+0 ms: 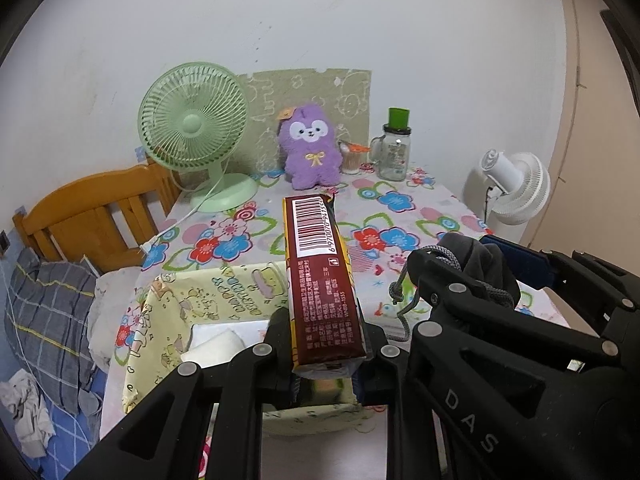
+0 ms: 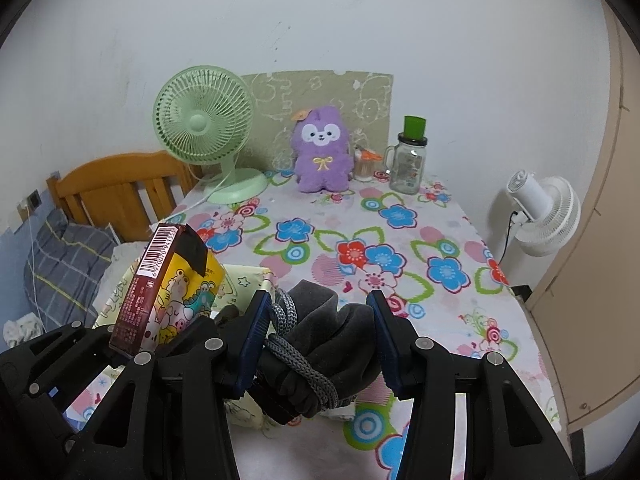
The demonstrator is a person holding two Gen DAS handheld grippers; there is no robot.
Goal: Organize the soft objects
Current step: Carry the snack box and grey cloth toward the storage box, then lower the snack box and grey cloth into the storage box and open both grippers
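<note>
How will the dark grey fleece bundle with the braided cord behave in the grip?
The dark grey fleece bundle likely squashes and sags: its folds bulge between the right gripper jaws. Its grey braided cord dangles in loops and may snag.

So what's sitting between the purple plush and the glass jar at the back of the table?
A small clear cup with an orange-topped item in it, between plush and jar; right wrist view shows it.

Maroon tissue pack (image 1: pixel 322 276) upright over yellow fabric bin (image 1: pixel 168 312); dark drawstring pouch (image 2: pixel 320 344) bunched.
</note>
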